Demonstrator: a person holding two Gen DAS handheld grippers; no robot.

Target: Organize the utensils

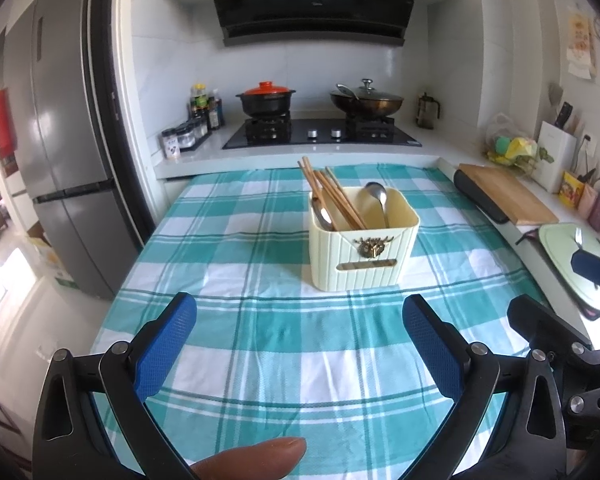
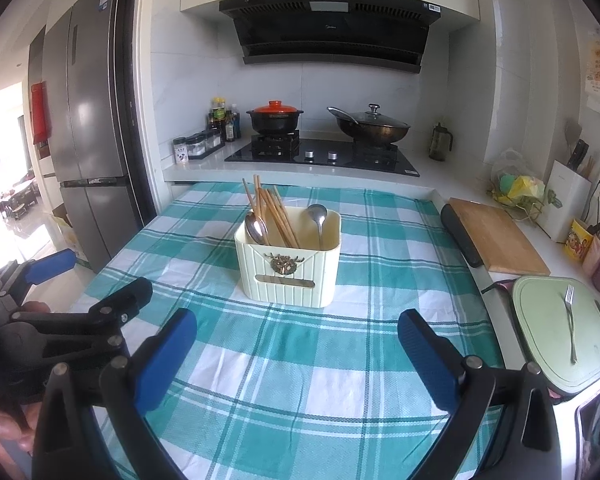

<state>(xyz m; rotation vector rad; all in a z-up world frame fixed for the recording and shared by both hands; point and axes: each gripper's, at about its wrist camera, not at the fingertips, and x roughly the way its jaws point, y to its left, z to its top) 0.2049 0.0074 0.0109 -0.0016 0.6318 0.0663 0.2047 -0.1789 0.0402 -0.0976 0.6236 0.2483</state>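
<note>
my left tongs [image 1: 300, 344] apart, empty | my right tongs [image 2: 298, 354] apart, empty | cream holder [image 2: 288, 260] on checked tabletop [image 2: 300, 380] with chopsticks [image 2: 274, 212], spoons [image 2: 318, 216] | fork [image 2: 570, 320] on green board [image 2: 540, 344]

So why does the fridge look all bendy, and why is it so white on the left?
Left wrist view: the fisheye lens bows the fridge near the edge, corners go black, and daylight washes out the floor at far left. Right wrist view: same curve on the fridge, bright glare by the doorway at left; the holder in the middle looks straight and sharp.
</note>
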